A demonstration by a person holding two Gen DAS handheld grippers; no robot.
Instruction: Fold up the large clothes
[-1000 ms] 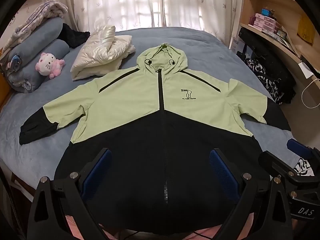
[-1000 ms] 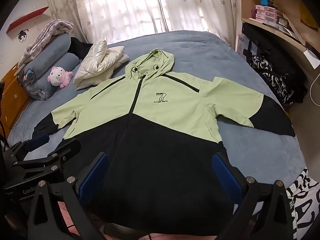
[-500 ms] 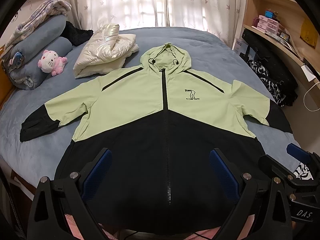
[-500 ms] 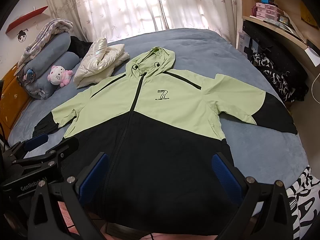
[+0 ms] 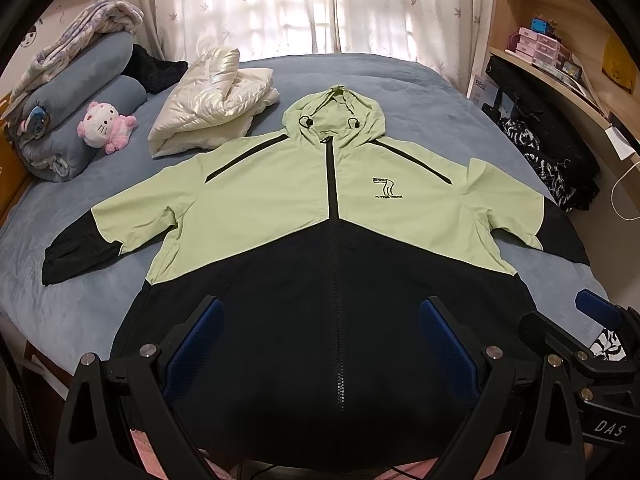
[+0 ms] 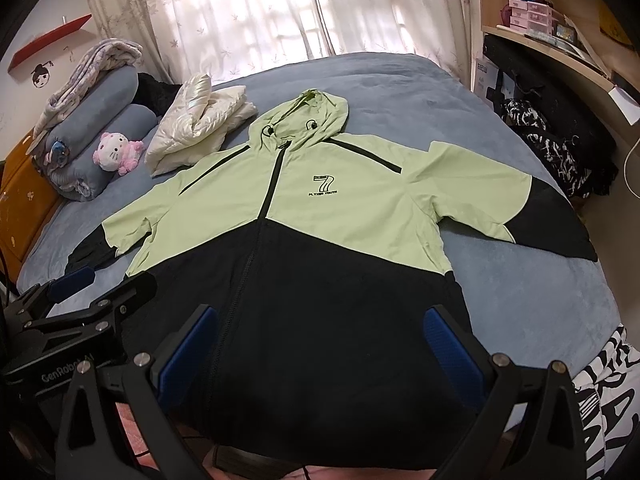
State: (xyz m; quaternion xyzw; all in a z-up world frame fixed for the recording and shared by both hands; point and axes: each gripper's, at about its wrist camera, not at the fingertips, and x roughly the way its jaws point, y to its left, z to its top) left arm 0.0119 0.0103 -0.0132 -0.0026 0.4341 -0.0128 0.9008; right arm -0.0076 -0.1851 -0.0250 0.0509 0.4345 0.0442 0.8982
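Observation:
A light green and black hooded jacket (image 5: 320, 232) lies flat, front up and zipped, on the blue bed (image 5: 80, 312), both sleeves spread out. It also shows in the right wrist view (image 6: 304, 240). My left gripper (image 5: 320, 320) is open and empty, above the jacket's black lower part near the hem. My right gripper (image 6: 320, 328) is open and empty, also above the hem. The right gripper shows at the lower right of the left wrist view (image 5: 592, 320); the left gripper shows at the lower left of the right wrist view (image 6: 80, 288).
A folded cream puffer jacket (image 5: 208, 108) lies left of the hood. Rolled blue bedding (image 5: 80, 120) and a pink plush toy (image 5: 106, 128) sit at the bed's left. Wooden shelves (image 5: 560, 80) and dark clothes (image 5: 560, 152) stand on the right. Curtains (image 5: 300, 4) hang behind.
Both grippers have shifted a little, so the jacket sits slightly differently in each view. The jacket has not moved and both grippers stay open.

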